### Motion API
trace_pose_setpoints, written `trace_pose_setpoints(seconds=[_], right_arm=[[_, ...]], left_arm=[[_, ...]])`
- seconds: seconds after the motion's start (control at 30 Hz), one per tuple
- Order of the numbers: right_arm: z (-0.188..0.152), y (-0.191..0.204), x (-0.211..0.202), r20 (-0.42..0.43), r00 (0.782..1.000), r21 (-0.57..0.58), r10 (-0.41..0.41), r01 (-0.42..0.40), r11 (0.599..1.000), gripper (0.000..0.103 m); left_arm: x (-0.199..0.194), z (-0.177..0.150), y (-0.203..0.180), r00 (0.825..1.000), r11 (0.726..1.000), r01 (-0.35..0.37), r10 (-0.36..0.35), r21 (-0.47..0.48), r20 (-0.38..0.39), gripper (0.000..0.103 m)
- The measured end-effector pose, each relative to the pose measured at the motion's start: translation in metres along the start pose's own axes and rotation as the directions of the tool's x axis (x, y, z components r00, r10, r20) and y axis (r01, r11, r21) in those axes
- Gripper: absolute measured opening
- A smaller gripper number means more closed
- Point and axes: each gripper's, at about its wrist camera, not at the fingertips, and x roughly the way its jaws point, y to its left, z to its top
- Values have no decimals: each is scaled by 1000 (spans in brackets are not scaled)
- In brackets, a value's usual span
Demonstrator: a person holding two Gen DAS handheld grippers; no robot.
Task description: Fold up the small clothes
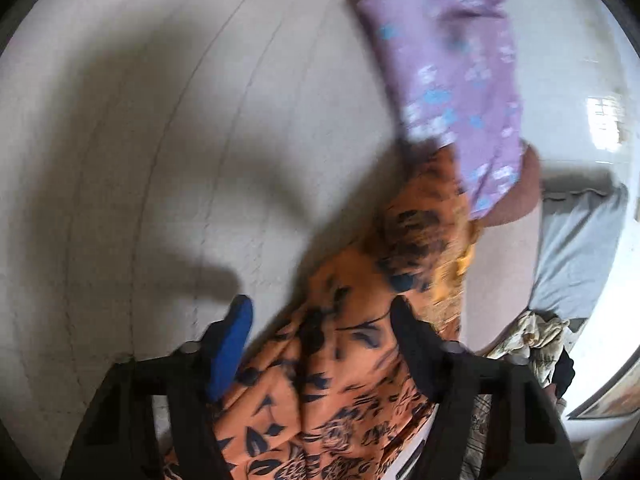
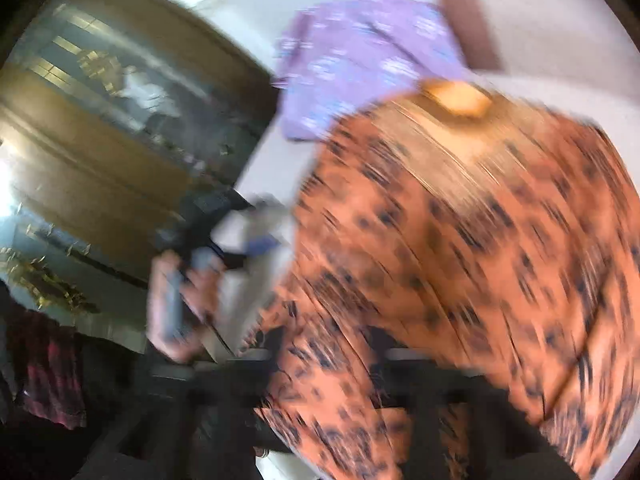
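An orange garment with dark floral print (image 1: 352, 352) runs between the wide-apart fingers of my left gripper (image 1: 320, 320) and stretches away to the right. It is not pinched there. In the right wrist view the same orange garment (image 2: 460, 240) fills the frame, blurred by motion, and drapes over my right gripper (image 2: 332, 360), whose fingers are hidden. A folded purple garment with pale flowers (image 1: 452, 80) lies on the white table (image 1: 160, 140) beyond; it also shows in the right wrist view (image 2: 360, 64). The left gripper and the hand holding it (image 2: 188, 292) appear at left.
A grey cloth (image 1: 576, 248) and a crumpled patterned cloth (image 1: 536, 340) lie at the table's right edge. A wooden glass-front cabinet (image 2: 120, 120) stands beyond the table. Dark plaid fabric (image 2: 52, 372) hangs at lower left.
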Motion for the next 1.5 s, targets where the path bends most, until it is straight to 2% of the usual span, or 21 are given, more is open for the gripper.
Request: trace_pose_setpoints(seconds=[0.03,0.07,0.3,0.37,0.5,0.63,0.67,0.73,0.77,0.8,0.87,0.93,1.0,1.13,1.23,1.3,1.37,1.4,1.43,1.47,1.5], right_arm=[[19,10,14,21,1000,-29,17,-16,999,101],[39,16,24,34,999,-59,23,-21,998,101],[182,6,160,-85,996,0,12,-12,1000,96],[204,7,193,-124,992,-12,-23,22,1000,90],[228,2,257,-194,977,-25,-90,87,996,63],[228,-12,296,-247,960,-11,-135,137,991,56],[228,-15,299,-253,958,-1,-134,138,990,44],[226,-20,299,-252,958,18,-138,147,989,36],[226,-20,297,-251,961,24,-117,127,992,18],[225,-18,292,-244,964,23,-108,117,993,12],[227,-14,274,-209,974,22,-85,92,996,8],[232,-9,250,-148,988,36,-53,59,998,7],[238,-1,230,-90,995,23,-31,33,999,6],[245,-13,239,-63,997,48,-46,49,998,4],[243,-27,267,-90,994,64,-68,74,995,4],[241,-32,276,-79,994,61,-72,77,995,6],[237,-41,278,-114,991,111,-65,78,991,7],[234,-44,270,-109,993,126,-36,49,991,7],[228,-41,250,-85,996,105,-26,34,994,8],[221,-36,233,-65,998,81,-28,33,996,15],[210,-32,212,-47,998,57,-30,32,998,40]], left_arm=[[9,2,4,999,1000,13,-14,-14,-33,48],[13,3,6,999,999,20,-21,-30,-41,45],[20,10,12,995,989,95,-98,-114,-21,45],[21,12,13,994,986,105,-108,-129,-13,43],[25,14,19,991,976,133,-135,-172,0,33],[28,16,19,990,977,136,-139,-167,-11,25],[29,15,17,991,981,127,-130,-150,-11,21],[29,13,12,994,987,108,-110,-119,-12,10],[28,13,10,995,989,101,-103,-108,-12,8],[23,13,9,995,989,104,-104,-103,4,7],[3,10,8,986,980,158,-151,-123,67,6],[-30,6,6,964,970,225,-208,-93,163,5],[-48,7,3,945,971,235,-215,-53,245,5],[-31,19,5,962,982,176,-156,-69,223,5],[-11,21,5,984,991,109,-97,-74,151,8],[-11,19,8,988,995,39,-25,-91,154,13],[-21,21,5,982,996,-27,42,-80,184,31],[-30,21,2,972,996,-55,68,-66,225,35],[-44,16,1,953,996,-80,88,-38,289,46],[-52,14,-5,940,994,-105,104,-14,326,58],[-56,11,-14,934,992,-128,113,22,340,63]])
